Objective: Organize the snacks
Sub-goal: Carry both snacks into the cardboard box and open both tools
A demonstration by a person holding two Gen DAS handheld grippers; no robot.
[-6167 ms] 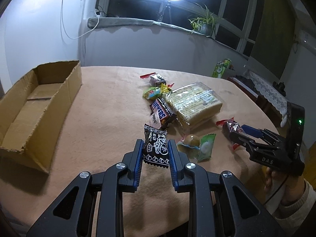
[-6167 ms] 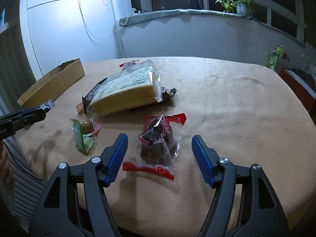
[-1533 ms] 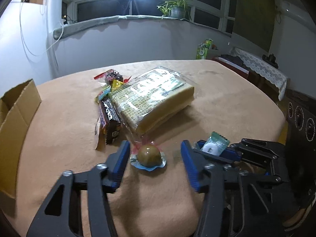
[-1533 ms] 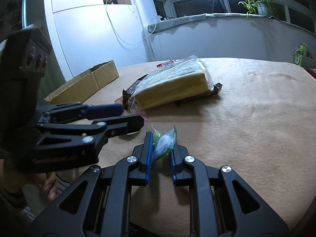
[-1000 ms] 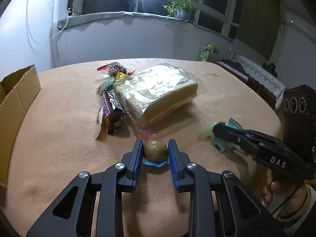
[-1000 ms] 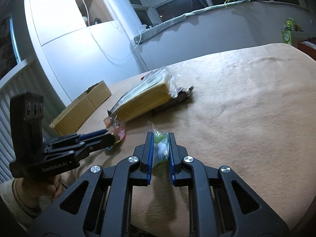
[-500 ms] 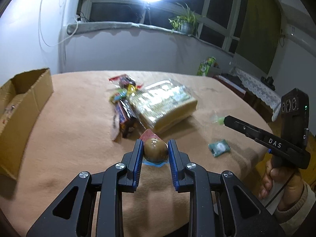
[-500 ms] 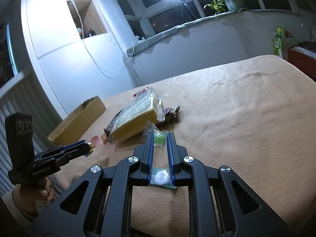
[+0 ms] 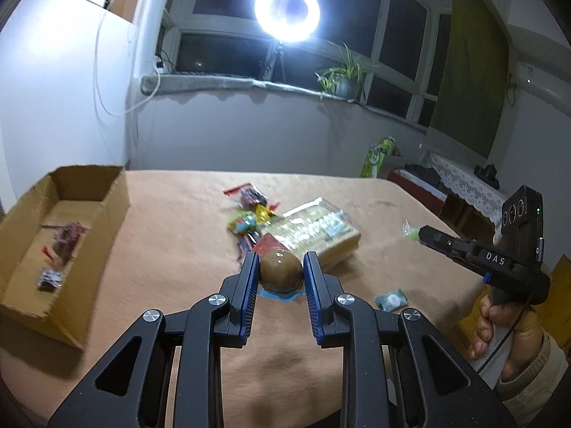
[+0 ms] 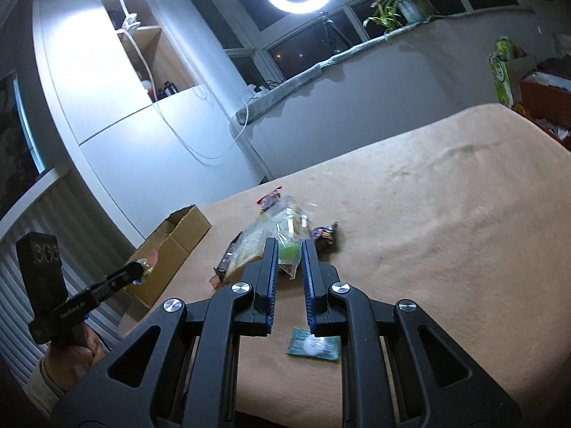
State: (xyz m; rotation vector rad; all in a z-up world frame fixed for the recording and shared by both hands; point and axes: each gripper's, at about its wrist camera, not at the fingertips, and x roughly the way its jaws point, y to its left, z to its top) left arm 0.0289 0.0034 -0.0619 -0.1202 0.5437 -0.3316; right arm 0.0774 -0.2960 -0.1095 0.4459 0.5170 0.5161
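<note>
While both hand-held grippers clamp snacks – box (image 9: 71,221) waits

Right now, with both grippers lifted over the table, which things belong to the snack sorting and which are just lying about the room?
Part of the job:
- left gripper shut on the brown round snack
- right gripper shut on the green sweet
- cardboard box
- teal packet
- wafer pack

Just lying about:
- ring light
- potted plant
- green carton
</note>
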